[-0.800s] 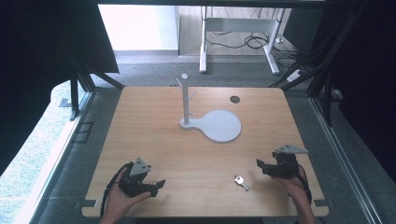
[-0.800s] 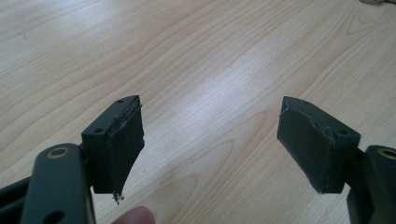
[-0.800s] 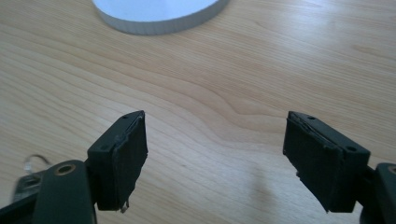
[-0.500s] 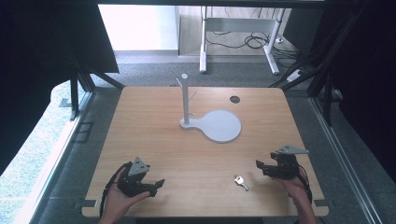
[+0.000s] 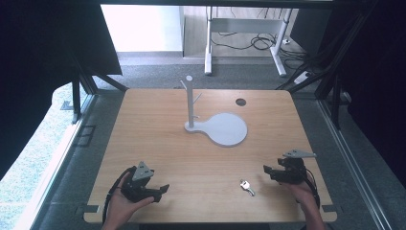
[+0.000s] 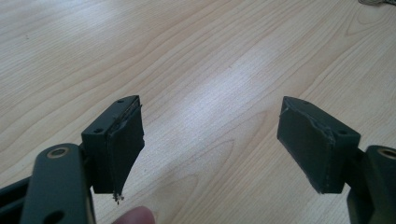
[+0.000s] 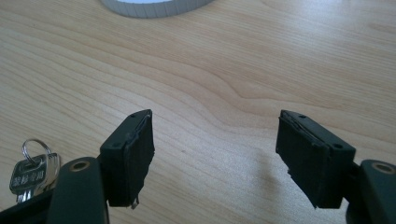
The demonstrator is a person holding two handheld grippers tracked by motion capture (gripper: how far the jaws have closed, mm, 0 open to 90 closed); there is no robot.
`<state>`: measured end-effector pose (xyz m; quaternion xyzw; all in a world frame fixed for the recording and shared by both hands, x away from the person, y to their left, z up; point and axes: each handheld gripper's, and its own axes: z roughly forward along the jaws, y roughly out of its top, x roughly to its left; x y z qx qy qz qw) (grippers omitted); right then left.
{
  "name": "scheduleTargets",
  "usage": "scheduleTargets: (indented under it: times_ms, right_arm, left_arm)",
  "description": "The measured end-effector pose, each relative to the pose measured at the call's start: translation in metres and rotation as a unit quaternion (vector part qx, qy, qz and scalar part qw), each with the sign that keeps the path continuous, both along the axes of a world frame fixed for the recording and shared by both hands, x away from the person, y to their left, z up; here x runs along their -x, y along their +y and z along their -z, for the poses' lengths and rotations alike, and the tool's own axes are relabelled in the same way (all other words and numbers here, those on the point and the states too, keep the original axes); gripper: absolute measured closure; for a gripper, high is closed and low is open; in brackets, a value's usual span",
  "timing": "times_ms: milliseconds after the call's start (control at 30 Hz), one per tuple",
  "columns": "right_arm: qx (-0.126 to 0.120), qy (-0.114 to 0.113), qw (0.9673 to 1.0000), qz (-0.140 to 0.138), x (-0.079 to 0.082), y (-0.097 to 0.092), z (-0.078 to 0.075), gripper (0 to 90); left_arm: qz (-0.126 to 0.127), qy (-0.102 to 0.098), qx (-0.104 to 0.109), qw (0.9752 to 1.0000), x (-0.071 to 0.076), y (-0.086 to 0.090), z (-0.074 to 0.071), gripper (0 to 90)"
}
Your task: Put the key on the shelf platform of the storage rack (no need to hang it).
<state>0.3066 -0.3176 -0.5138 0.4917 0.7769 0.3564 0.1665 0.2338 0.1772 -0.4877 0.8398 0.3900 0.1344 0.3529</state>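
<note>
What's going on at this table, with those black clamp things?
A person sits at a wooden table holding a two-jaw gripper in each hand. The left gripper and the right gripper both rest near the table's near edge with jaws open and nothing in them. A small bunch of keys lies on the wood beside the right gripper, untouched. Farther back stands a grey stand with an upright pegged post, nothing hanging on it.

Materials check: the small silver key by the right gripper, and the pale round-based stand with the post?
Small silver key: looks like bright metal, shiny, on a wire split ring. Pale round-based stand: matte grey-white, uniform and without glare, probably plastic or painted; hard to tell.
</note>
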Motion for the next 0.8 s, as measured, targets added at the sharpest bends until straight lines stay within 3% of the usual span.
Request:
scheduleTargets:
  times_ms: [567,800]
  right_arm:
    - [-0.006,0.005,1.0,0.002,0.0,-0.002,-0.001,34.2]
    - [-0.006,0.002,0.9999,-0.015,-0.001,0.002,-0.012,35.2]
  left_arm:
    - [-0.005,0.001,0.001,1.0,-0.001,0.003,0.0,23.1]
    - [-0.01,-0.003,0.008,0.9999,0.001,0.006,-0.004,23.1]
